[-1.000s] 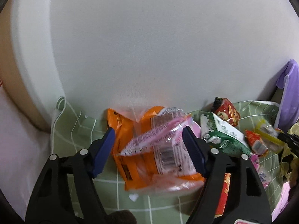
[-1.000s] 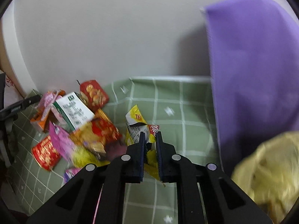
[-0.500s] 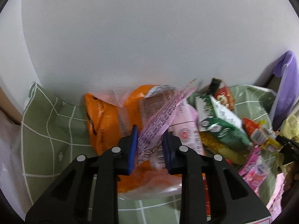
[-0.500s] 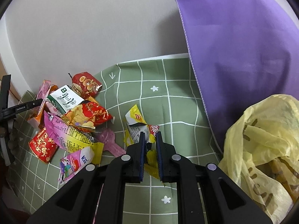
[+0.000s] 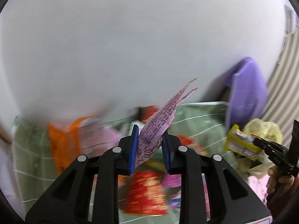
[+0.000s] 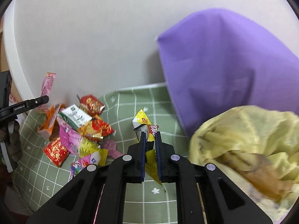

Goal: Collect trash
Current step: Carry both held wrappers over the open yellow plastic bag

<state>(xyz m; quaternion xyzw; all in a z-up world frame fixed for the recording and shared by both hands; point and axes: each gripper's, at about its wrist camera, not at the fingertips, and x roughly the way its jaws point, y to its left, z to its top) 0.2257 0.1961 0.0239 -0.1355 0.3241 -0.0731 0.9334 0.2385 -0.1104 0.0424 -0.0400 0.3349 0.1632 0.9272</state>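
My left gripper (image 5: 149,130) is shut on a long pink wrapper (image 5: 160,119) and holds it in the air above the pile; the same wrapper (image 6: 47,84) shows at the far left in the right wrist view. My right gripper (image 6: 150,133) is shut on a yellow snack wrapper (image 6: 143,121), lifted above the cloth; it also shows in the left wrist view (image 5: 241,143). A yellow plastic trash bag (image 6: 248,140) lies open at the right. Several loose wrappers (image 6: 78,130) lie in a pile at the left.
A green checked cloth (image 6: 130,104) covers the table. A purple cloth-covered object (image 6: 220,69) stands at the back right against a white wall. An orange packet (image 5: 61,141) and a red packet (image 5: 147,194) lie below my left gripper.
My left gripper closed on the pink wrapper and lifted it off the pile. My right gripper raised the yellow wrapper and moved toward the yellow bag.
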